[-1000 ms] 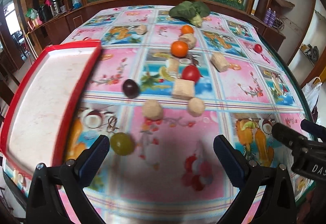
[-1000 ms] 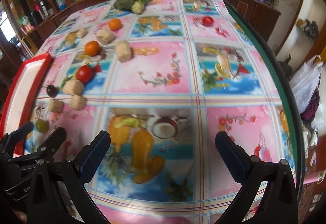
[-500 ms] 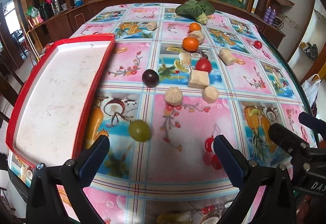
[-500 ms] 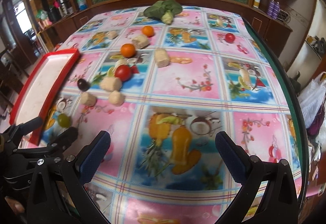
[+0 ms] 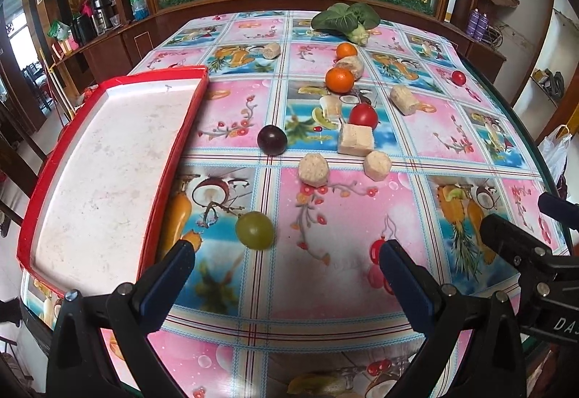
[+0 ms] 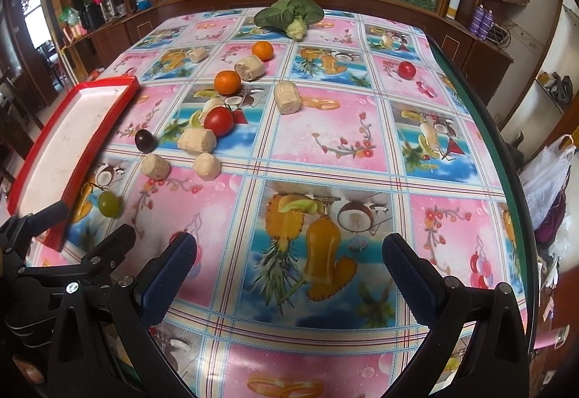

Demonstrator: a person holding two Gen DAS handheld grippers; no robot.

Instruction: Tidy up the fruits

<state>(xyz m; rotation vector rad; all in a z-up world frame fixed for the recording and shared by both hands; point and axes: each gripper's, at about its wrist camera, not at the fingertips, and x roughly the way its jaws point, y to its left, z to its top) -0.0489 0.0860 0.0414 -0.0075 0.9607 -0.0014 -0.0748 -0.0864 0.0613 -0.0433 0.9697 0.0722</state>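
A green grape [image 5: 254, 229] lies just ahead of my open, empty left gripper [image 5: 286, 262], beside the red-rimmed white tray [image 5: 108, 159]. Farther on lie a dark plum [image 5: 272, 140], a red tomato [image 5: 363, 115], two oranges [image 5: 339, 79] and a small red tomato [image 5: 458, 77]. My right gripper [image 6: 289, 267] is open and empty over the printed tablecloth, right of the left gripper [image 6: 72, 235]. In the right wrist view the grape [image 6: 108, 203], plum [image 6: 144, 140], tomato [image 6: 218, 121] and tray [image 6: 54, 152] show at left.
Several beige cork-like blocks [image 5: 355, 140] lie among the fruit. A leafy green vegetable [image 5: 345, 20] sits at the table's far end. The table edge [image 6: 506, 159] runs along the right, with a plastic bag [image 6: 546, 177] beyond. A wooden cabinet stands behind.
Both grippers have pulled back and risen, so the table's near part shows more. The fruit has not moved. Both grippers stay open.
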